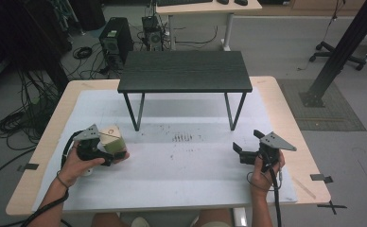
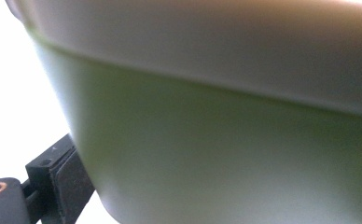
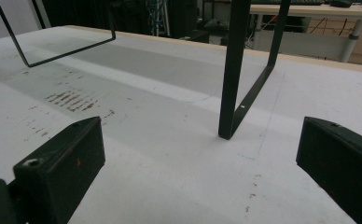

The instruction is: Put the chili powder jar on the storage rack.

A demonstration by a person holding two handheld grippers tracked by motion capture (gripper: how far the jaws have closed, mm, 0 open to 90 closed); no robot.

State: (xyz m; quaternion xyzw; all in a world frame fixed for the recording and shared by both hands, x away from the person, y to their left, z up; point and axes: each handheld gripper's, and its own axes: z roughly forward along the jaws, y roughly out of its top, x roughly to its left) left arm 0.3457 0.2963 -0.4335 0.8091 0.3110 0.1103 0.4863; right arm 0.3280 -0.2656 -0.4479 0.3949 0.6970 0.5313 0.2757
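Left gripper (image 1: 117, 153) has its jaws spread wide around a green box with a pale top (image 1: 111, 138); in the left gripper view one black pad (image 2: 69, 186) sits flush against the box's green wall (image 2: 216, 158), so I read it as clamped on the box, though the far pad is hidden. The box sits at the left front of the black stand (image 1: 185, 71), near its left front leg and well short of going under it. Whether it rests on the counter (image 1: 181, 165) or is lifted just off it I can't tell. Right gripper (image 1: 240, 152) is idle at the stand's right front, jaws wide apart with nothing between them; the right gripper view looks across bare counter at the stand's right leg (image 3: 233, 70). Progress, my read: the grasp looks done and the transport is not yet done. The likely goal is placing the box on or under the stand, and all of that is left. Orientation: the box is roughly cube-like, so there is no strong long axis. Its pale top faces up and tips slightly away from the person. The body is rotated so a corner points toward the stand's left front leg rather than a flat face. The gripper comes in from the box's left near side, roughly level.
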